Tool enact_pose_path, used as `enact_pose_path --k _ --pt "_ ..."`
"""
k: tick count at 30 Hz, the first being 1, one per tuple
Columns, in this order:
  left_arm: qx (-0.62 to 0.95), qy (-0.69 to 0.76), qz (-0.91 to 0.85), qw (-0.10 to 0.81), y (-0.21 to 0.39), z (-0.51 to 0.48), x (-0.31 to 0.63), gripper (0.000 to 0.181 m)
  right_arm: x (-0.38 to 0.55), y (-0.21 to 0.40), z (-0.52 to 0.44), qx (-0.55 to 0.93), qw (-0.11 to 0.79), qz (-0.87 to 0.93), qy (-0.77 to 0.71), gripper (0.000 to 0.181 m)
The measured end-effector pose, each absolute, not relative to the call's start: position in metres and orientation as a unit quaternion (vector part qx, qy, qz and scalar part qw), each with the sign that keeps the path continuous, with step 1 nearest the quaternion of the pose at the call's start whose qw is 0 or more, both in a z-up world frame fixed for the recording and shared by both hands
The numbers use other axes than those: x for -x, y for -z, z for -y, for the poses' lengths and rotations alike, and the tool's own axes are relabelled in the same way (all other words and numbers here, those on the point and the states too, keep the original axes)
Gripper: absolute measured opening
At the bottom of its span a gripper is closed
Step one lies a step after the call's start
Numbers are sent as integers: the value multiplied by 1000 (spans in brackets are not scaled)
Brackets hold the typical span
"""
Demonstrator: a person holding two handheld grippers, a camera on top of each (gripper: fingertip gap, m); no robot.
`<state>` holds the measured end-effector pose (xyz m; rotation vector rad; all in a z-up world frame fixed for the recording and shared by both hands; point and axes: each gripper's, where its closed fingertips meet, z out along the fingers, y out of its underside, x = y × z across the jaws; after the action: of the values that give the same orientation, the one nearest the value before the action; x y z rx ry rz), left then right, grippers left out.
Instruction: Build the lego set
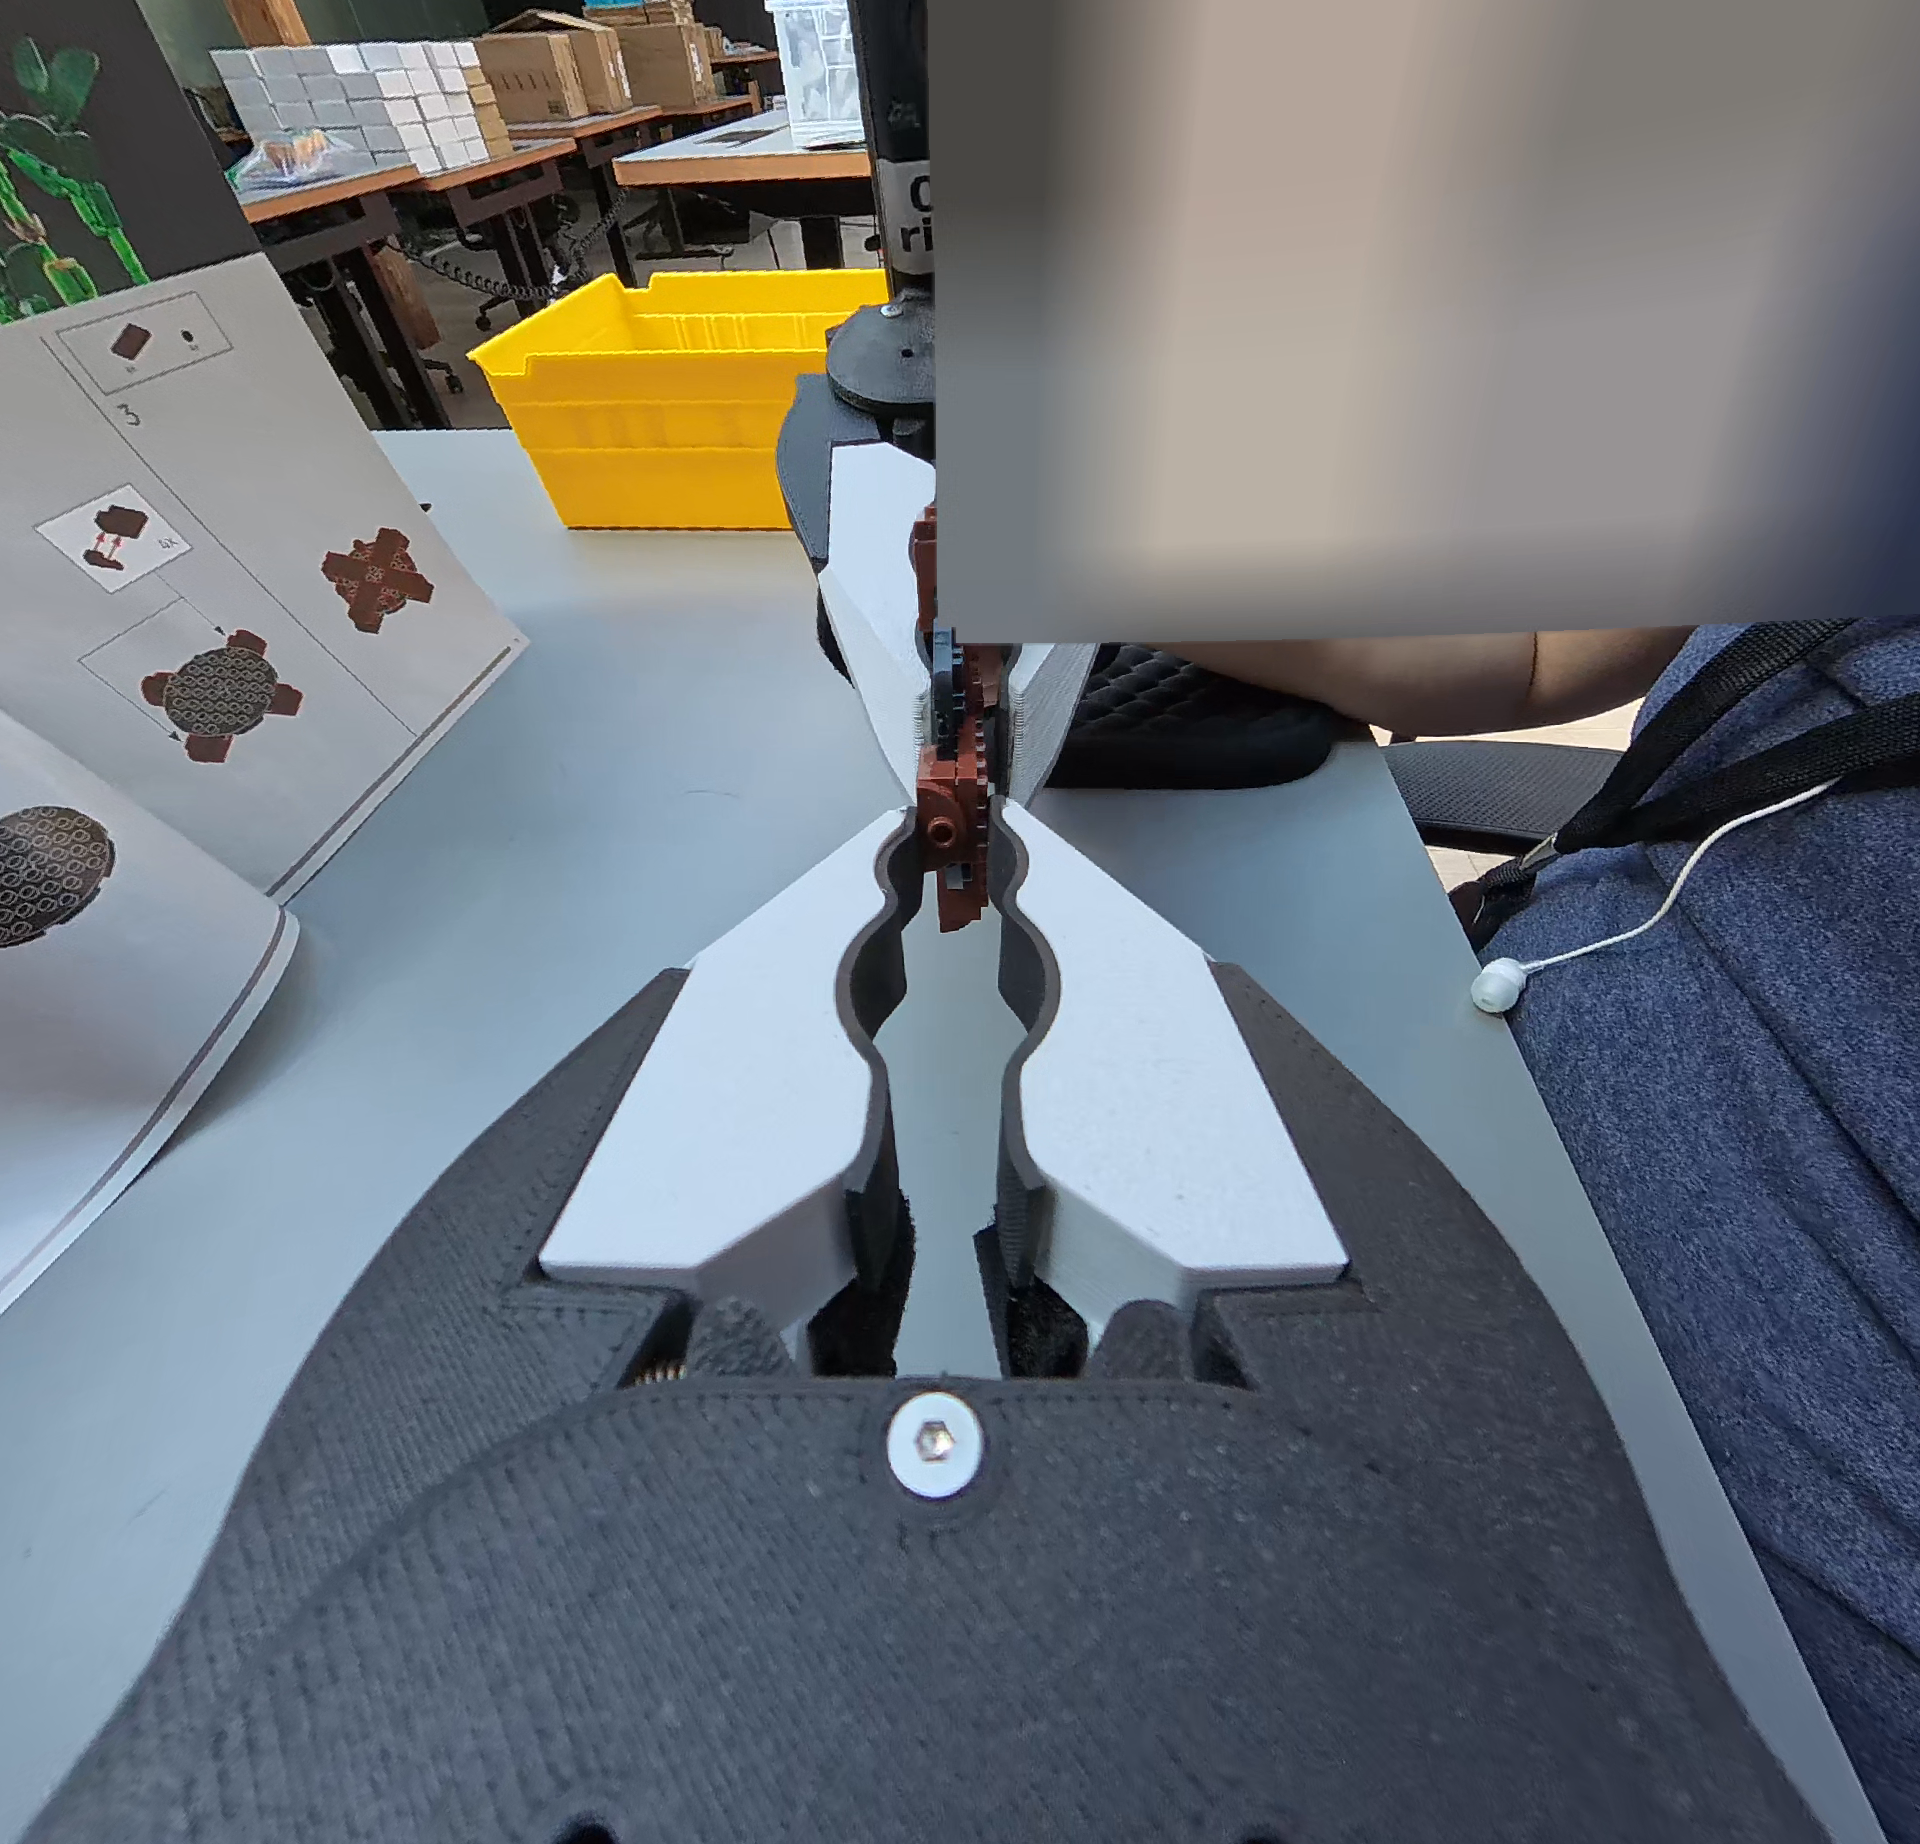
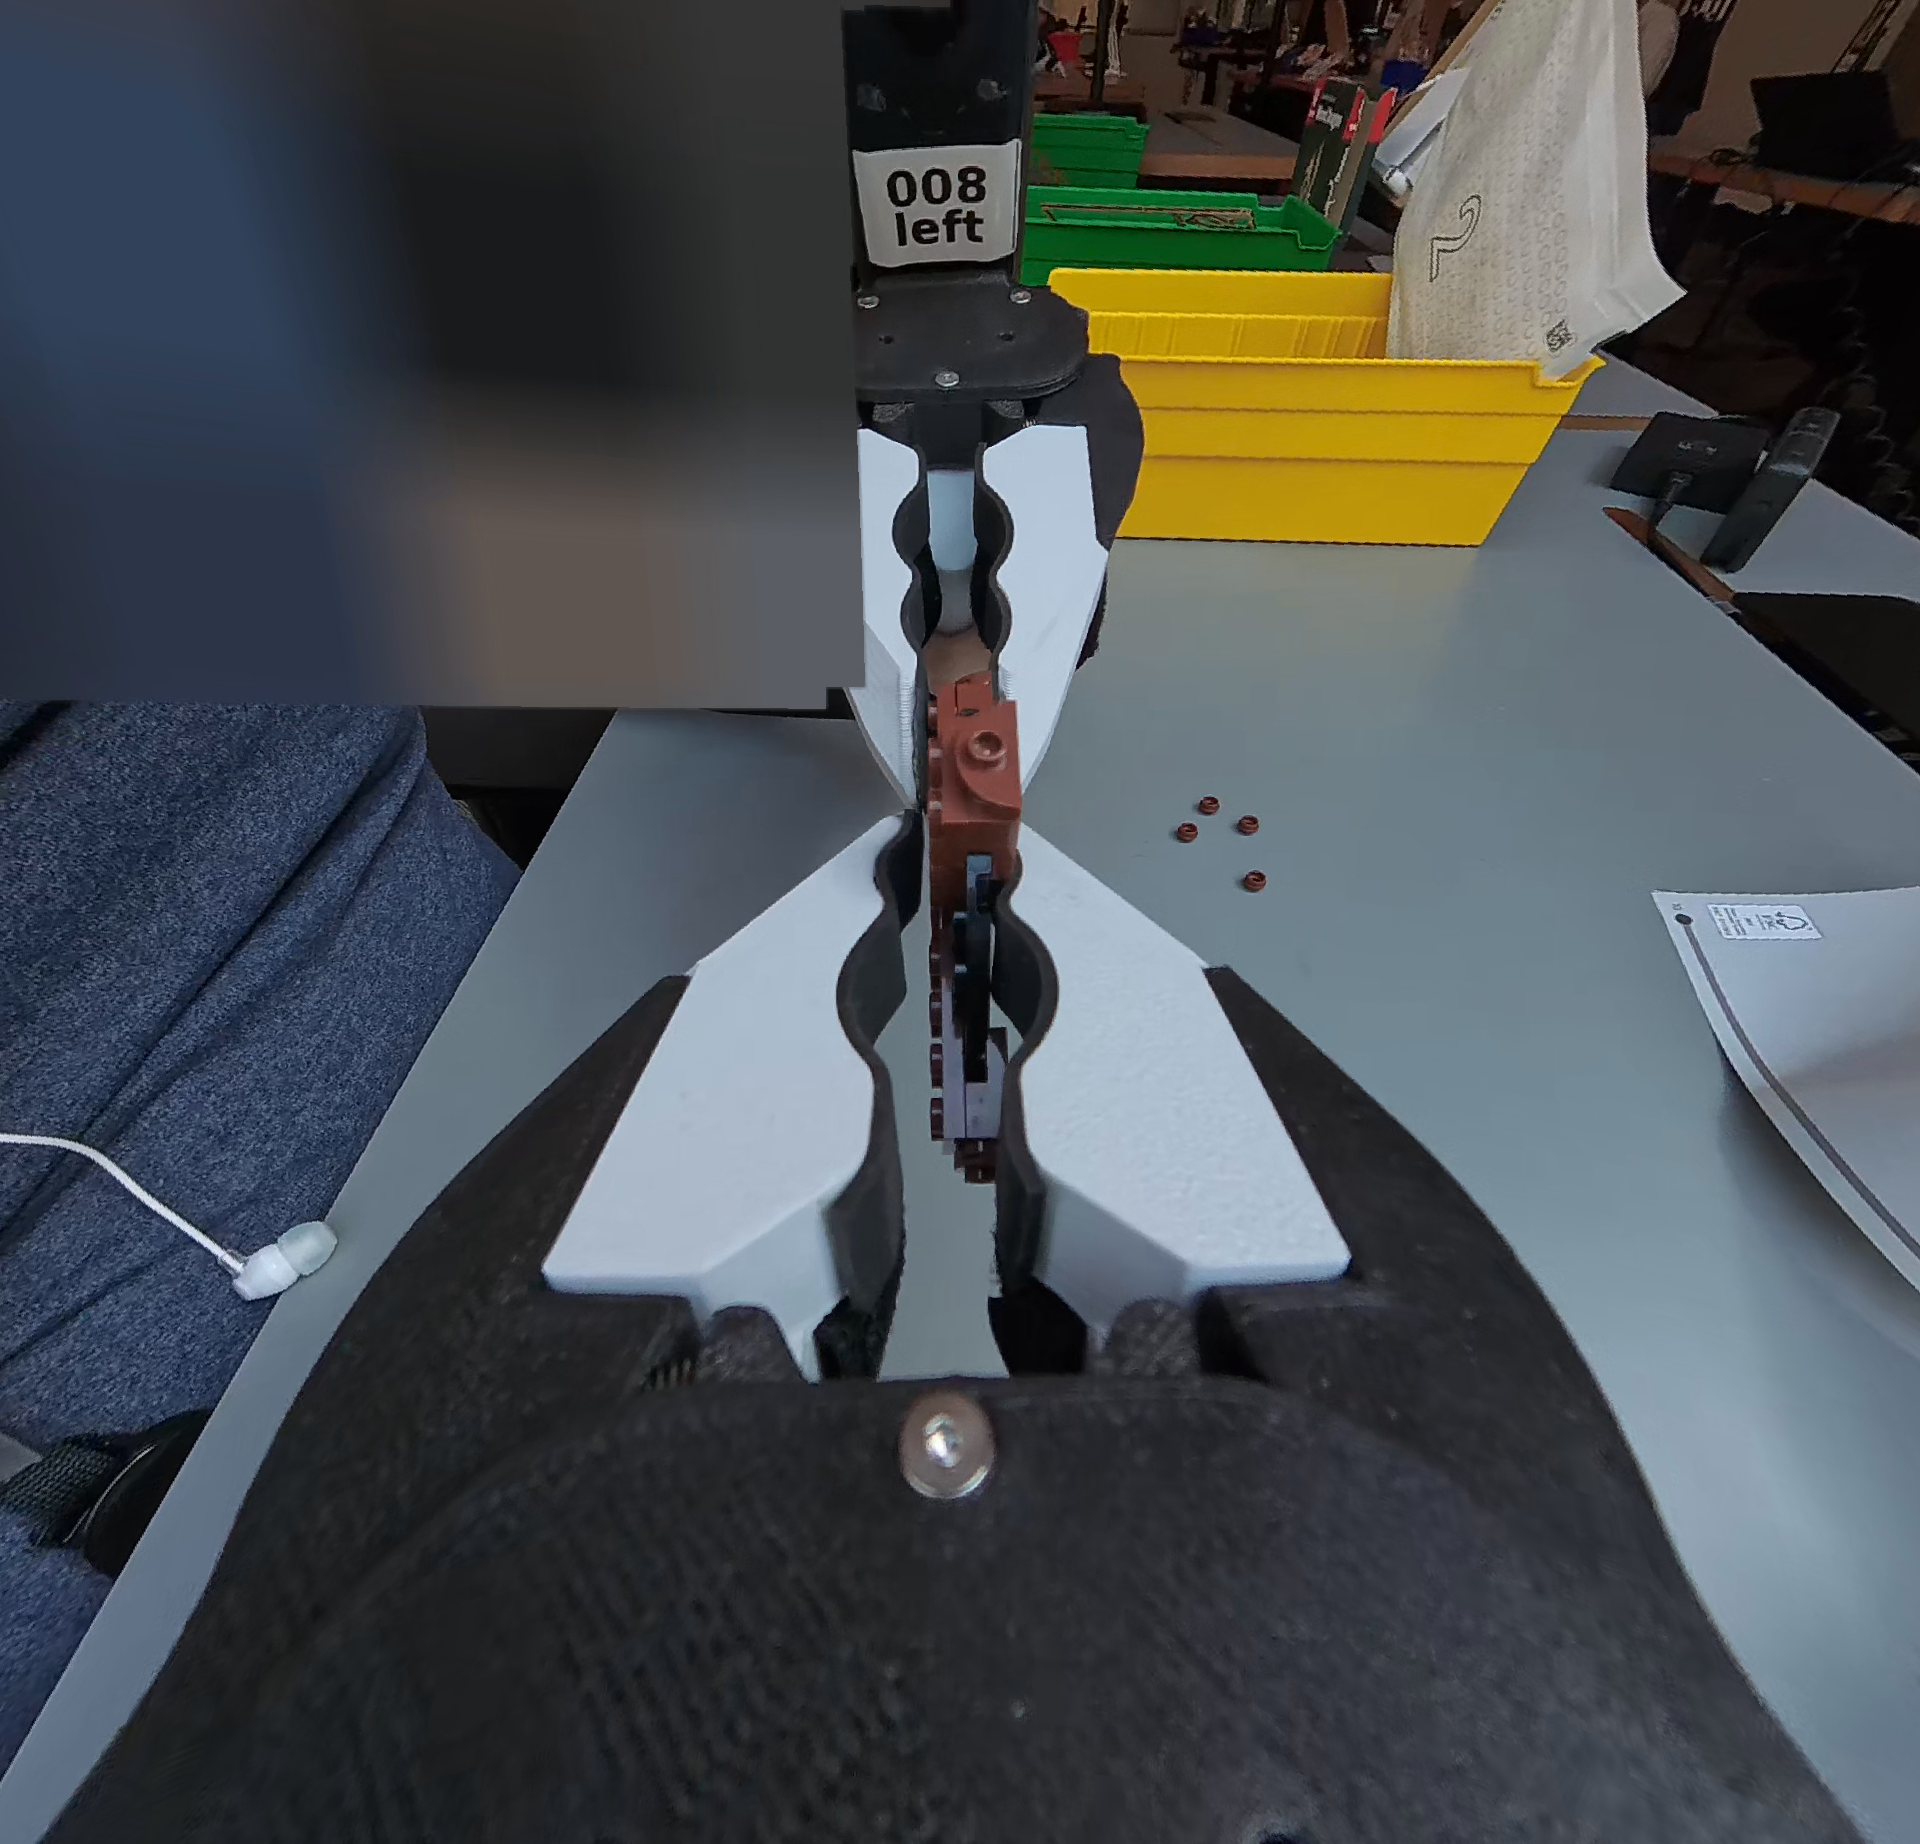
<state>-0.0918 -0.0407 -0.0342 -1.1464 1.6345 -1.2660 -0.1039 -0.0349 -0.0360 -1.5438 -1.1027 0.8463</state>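
Note:
A flat brown and black lego assembly [image 1: 951,838] is held edge-on above the grey table [image 1: 623,807], between the two grippers, which meet tip to tip. My left gripper [image 1: 956,818] is shut on its near end. My right gripper [image 1: 961,745] faces it from the far side. In the right wrist view the assembly [image 2: 971,786] runs deep between the jaws of my right gripper [image 2: 961,833], which is shut on it. The left gripper [image 2: 966,771] clamps its far end. Several small round brown studs [image 2: 1205,805] lie loose on the table to the right.
An open instruction booklet [image 1: 208,599] lies at the left; its edge also shows in the right wrist view [image 2: 1818,1015]. A yellow bin [image 2: 1299,423] with a white bag [image 2: 1507,184] stands behind, with green bins [image 2: 1174,225] farther back. A person in blue [image 1: 1766,1067] sits at the table edge. Less than 4 cm separates the two grippers' tips.

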Motion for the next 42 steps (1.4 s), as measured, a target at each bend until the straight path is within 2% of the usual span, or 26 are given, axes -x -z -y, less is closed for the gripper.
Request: enact_pose_path --k 7,15,19,21,28,32,35,38,42 --pt "443 476 -650 393 34 43 92 9 105 36 38 639 498 457 -366 8" --pt "455 515 -629 364 33 43 91 9 104 36 37 643 495 451 -373 7" --pt "459 540 -632 315 35 49 96 21 105 39 37 650 482 447 -383 7" --pt "462 529 -630 330 35 45 94 10 106 38 39 646 477 443 -398 7" --pt "469 520 -629 337 38 42 92 10 104 40 36 663 451 410 -436 7" --pt "473 518 -635 325 42 44 92 12 103 45 37 669 456 435 -394 7" --pt "475 523 -633 316 42 46 92 22 101 46 34 672 461 435 -384 7" --pt "477 511 -638 322 45 43 92 13 103 48 35 672 458 442 -377 7" --pt "472 530 -625 325 37 42 93 9 105 40 37 653 471 437 -401 7"
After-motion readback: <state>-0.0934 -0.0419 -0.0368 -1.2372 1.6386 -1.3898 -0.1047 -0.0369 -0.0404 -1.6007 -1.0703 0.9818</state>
